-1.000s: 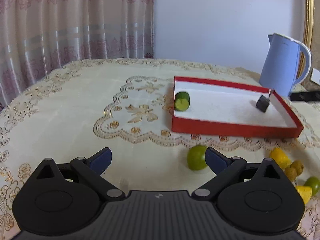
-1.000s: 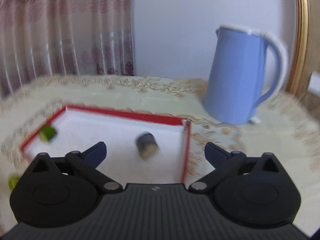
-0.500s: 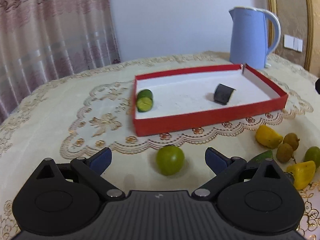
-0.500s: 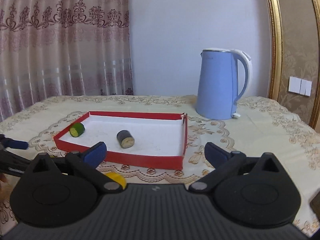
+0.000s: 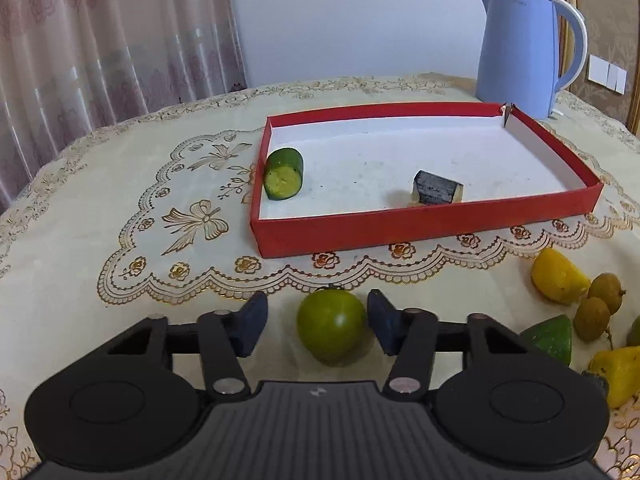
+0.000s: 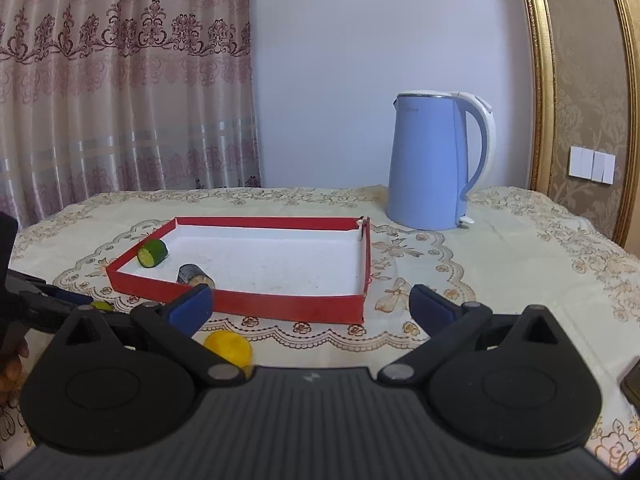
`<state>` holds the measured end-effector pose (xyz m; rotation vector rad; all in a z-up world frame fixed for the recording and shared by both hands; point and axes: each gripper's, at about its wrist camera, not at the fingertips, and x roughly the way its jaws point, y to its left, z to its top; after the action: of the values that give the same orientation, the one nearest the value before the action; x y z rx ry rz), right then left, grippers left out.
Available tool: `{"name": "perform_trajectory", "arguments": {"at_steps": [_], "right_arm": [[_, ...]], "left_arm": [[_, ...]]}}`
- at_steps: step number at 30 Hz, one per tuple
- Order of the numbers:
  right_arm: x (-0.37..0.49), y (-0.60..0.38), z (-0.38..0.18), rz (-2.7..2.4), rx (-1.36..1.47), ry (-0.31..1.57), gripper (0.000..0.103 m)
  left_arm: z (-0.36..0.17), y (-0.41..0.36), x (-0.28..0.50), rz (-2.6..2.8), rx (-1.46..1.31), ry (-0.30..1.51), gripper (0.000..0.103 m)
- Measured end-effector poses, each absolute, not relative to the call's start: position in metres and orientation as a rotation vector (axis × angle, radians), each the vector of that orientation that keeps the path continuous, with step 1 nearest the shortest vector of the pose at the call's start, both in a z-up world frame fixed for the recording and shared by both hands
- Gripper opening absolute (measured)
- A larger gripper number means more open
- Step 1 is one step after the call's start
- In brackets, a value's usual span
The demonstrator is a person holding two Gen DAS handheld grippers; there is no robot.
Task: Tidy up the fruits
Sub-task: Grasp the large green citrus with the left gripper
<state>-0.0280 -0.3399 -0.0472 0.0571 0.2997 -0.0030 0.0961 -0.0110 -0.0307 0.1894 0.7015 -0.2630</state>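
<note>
A red tray point(image 5: 400, 227) with a white floor holds a cut green cucumber piece point(image 5: 283, 174) at its left and a dark cut piece point(image 5: 436, 188) near its front wall. A round green fruit point(image 5: 331, 325) lies on the tablecloth between the blue pads of my left gripper point(image 5: 316, 322). The right pad is at its side and the left pad stands apart, so the jaws are partly closed. My right gripper point(image 6: 310, 306) is open and empty, in front of the tray point(image 6: 288, 304). A yellow fruit point(image 6: 229, 349) lies just under its left finger.
A blue kettle point(image 5: 520, 46) stands behind the tray's far right corner, also in the right wrist view point(image 6: 434, 164). Yellow pieces point(image 5: 558, 276), small brown fruits point(image 5: 600, 300) and a green piece point(image 5: 550, 338) lie at the right. A dark phone point(image 6: 632, 384) lies at the right edge.
My left gripper has moved in around the round green fruit and its jaws have narrowed on it. My right gripper has drawn back a little from the tray and stays open.
</note>
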Motion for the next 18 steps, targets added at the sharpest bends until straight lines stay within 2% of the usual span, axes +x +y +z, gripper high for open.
{"name": "perform_trajectory", "arguments": {"at_steps": [2,4,14,18], "right_arm": [[-0.031,-0.340,-0.047,0.000,0.050,0.300,0.101],[-0.033,-0.339,-0.046,0.009,0.026,0.302,0.097],[-0.050,-0.359,-0.057,-0.007,0.049,0.335,0.096],[-0.059,-0.359,-0.059,0.061,0.021,0.335,0.091]], "left_arm": [[-0.030,-0.011,0.097,-0.273,0.157,0.715,0.033],[-0.030,-0.012,0.096,-0.269,0.153,0.715,0.033],[-0.018,-0.005,0.077,-0.254,0.092,0.668,0.033],[-0.011,-0.006,0.071,-0.258,0.079,0.646,0.033]]}}
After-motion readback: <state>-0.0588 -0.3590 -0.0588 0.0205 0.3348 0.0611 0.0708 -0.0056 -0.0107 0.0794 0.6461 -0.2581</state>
